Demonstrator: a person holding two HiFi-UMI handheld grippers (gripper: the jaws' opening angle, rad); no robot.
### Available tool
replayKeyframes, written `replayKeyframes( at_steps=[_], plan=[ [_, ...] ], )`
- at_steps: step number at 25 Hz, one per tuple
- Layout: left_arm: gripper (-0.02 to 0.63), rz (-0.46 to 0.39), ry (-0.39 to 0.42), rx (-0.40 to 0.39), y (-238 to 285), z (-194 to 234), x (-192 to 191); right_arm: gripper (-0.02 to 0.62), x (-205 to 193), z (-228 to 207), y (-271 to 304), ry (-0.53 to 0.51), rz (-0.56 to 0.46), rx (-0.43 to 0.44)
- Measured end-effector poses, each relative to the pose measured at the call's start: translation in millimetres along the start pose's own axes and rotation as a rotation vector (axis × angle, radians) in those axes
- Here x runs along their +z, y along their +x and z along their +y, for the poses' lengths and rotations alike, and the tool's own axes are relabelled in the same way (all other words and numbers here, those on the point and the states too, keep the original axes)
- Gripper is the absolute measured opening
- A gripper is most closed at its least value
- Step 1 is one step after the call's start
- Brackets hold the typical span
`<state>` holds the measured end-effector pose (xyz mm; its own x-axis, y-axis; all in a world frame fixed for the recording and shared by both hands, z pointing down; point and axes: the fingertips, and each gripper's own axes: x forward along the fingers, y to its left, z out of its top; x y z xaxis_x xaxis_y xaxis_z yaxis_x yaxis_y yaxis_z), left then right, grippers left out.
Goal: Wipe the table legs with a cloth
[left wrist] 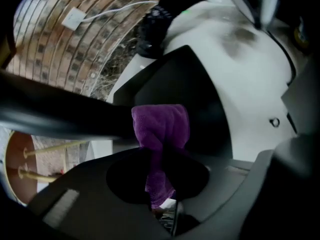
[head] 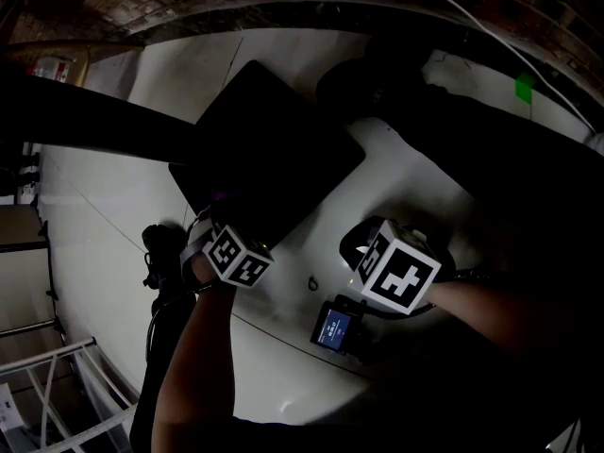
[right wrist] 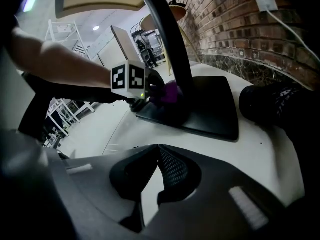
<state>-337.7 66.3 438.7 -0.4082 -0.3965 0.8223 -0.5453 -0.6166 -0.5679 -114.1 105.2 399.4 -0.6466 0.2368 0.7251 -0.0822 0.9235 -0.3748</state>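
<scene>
A purple cloth (left wrist: 161,126) is clamped in my left gripper (left wrist: 162,156) and pressed against the black table leg (left wrist: 60,116), just above the black square base plate (left wrist: 200,84) on the white floor. From the right gripper view, the left gripper (right wrist: 150,91) holds the cloth (right wrist: 171,91) at the foot of the curved leg (right wrist: 165,34), over the base plate (right wrist: 210,109). In the head view the left gripper (head: 219,213) is at the plate's (head: 274,149) near edge. My right gripper (right wrist: 160,148) hangs off to the side above the floor, jaws closed on nothing (head: 366,251).
A black shoe (right wrist: 272,104) stands on the floor beside the base plate. A brick wall with a socket (left wrist: 75,18) and a white cable runs behind. A white metal rack (head: 57,385) stands at the lower left.
</scene>
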Motion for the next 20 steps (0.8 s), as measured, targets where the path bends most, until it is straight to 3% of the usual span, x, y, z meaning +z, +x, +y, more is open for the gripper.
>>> replayKeyframes(
  at_steps=[4,14,17,20],
  plan=[
    [0.072,-0.012,0.067,-0.005,-8,-32,-6,0.003,3,1,1,-0.011,-0.009,0.002],
    [0.072,-0.013,-0.026,-0.02,-21,-85,-60,0.002,-10,21,17,-0.06,0.058,0.023],
    [0.074,0.004,-0.114,-0.039,-23,-97,-77,0.002,-4,21,19,-0.065,0.052,0.019],
    [0.075,0.027,-0.301,-0.082,-26,-110,-94,0.003,4,22,20,-0.052,0.038,0.019]
  ],
)
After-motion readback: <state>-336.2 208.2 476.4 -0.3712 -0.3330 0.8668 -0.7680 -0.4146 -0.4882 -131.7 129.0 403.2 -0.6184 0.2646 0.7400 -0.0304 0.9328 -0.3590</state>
